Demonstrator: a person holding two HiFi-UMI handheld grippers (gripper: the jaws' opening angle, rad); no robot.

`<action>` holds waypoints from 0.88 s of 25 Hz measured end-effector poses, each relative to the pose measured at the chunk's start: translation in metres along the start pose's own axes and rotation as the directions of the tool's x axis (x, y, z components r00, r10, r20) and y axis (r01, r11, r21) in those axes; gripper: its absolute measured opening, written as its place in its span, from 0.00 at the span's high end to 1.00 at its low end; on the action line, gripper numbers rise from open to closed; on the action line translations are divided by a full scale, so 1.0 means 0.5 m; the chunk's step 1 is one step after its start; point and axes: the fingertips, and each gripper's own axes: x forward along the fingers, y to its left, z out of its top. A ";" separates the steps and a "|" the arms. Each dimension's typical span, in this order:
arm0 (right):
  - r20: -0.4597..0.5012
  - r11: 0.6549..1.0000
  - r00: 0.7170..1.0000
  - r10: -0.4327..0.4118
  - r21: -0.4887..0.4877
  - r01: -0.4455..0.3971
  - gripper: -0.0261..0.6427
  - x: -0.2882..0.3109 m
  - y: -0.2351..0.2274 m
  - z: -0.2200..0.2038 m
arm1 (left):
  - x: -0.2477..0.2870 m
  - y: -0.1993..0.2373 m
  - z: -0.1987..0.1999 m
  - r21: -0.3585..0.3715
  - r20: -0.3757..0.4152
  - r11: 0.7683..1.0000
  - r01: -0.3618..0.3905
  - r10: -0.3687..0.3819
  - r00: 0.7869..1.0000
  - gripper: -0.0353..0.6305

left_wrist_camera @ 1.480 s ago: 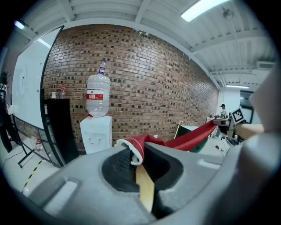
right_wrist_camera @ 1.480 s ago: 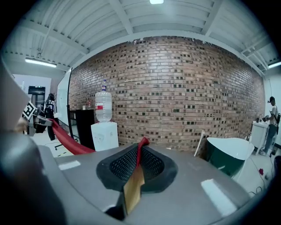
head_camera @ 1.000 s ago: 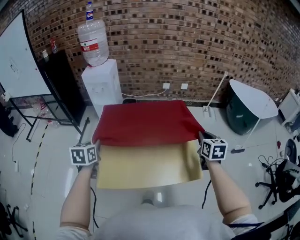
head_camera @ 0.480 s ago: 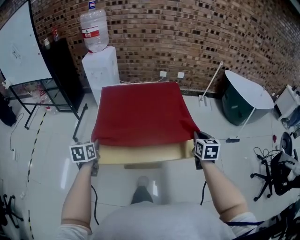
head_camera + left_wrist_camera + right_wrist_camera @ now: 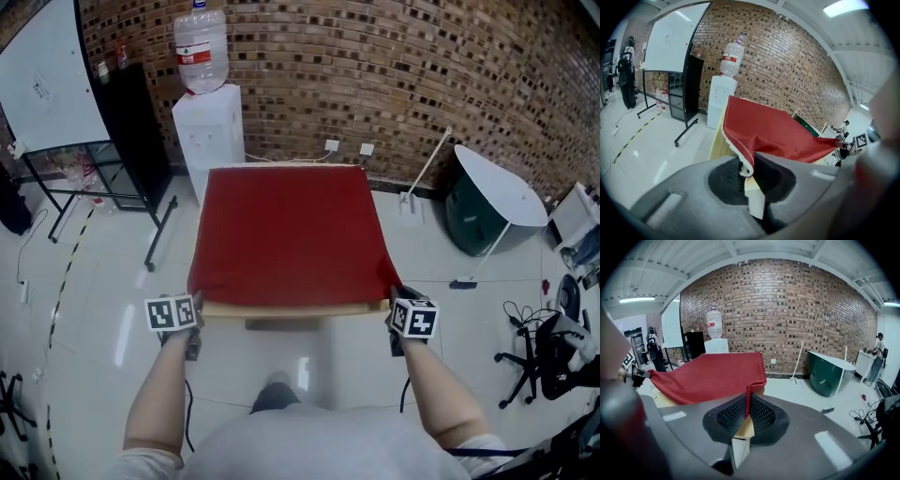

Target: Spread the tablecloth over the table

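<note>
A red tablecloth (image 5: 286, 234) lies spread over nearly the whole pale wooden table (image 5: 281, 310), of which only a thin strip shows at the near edge. My left gripper (image 5: 192, 323) is shut on the cloth's near left corner (image 5: 740, 150). My right gripper (image 5: 396, 319) is shut on the near right corner (image 5: 749, 397). Both grippers hang just off the table's near corners, with the cloth's hem stretched between them. In the left gripper view the red cloth (image 5: 773, 133) runs back over the table, and in the right gripper view the cloth (image 5: 710, 373) does the same.
A white water dispenser (image 5: 206, 131) with a bottle stands behind the table by the brick wall. A whiteboard (image 5: 47, 84) on a black stand is at the left. A dark green tub with a white top (image 5: 487, 202) sits at the right, cables and a chair (image 5: 539, 361) beyond it.
Both grippers pulled the cloth's near edge toward me and down. The red cloth slid over the bare tabletop, which shrank from a wide yellow band to a thin strip.
</note>
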 end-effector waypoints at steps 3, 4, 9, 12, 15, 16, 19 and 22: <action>-0.022 1.000 1.000 -0.011 0.027 0.012 0.95 0.012 -0.006 -0.022 | 0.015 0.008 -0.011 -0.010 -0.020 1.000 -0.006 0.006 1.000 0.93; -0.028 0.999 1.000 -0.012 0.030 0.013 0.95 0.018 -0.007 -0.030 | 0.019 0.010 -0.015 -0.012 -0.024 1.000 -0.008 0.007 1.000 0.93; -0.059 0.999 0.998 -0.003 0.044 0.005 0.95 0.026 -0.003 -0.069 | 0.019 0.023 -0.043 -0.023 -0.058 1.000 -0.008 0.006 0.998 0.91; -0.076 0.999 0.997 0.000 0.050 0.004 0.95 0.032 -0.012 -0.088 | 0.013 0.025 -0.058 -0.034 -0.062 0.999 -0.016 0.014 0.998 0.88; -0.096 0.998 0.995 0.004 0.064 0.002 0.94 0.037 -0.021 -0.112 | 0.002 0.042 -0.084 -0.072 -0.070 0.997 -0.031 0.026 0.997 0.82; -0.101 0.998 0.995 0.007 0.067 0.000 0.93 0.039 -0.022 -0.121 | -0.003 0.048 -0.092 -0.082 -0.072 0.996 -0.037 0.031 0.997 0.81; -0.110 0.997 0.994 0.019 0.073 -0.011 0.93 0.044 -0.022 -0.139 | -0.018 0.065 -0.104 -0.092 -0.057 0.994 -0.055 0.050 0.997 0.79; -0.096 0.997 0.995 0.018 0.077 -0.011 0.91 0.040 -0.024 -0.145 | -0.034 0.082 -0.115 -0.112 -0.031 0.991 -0.078 0.076 0.997 0.78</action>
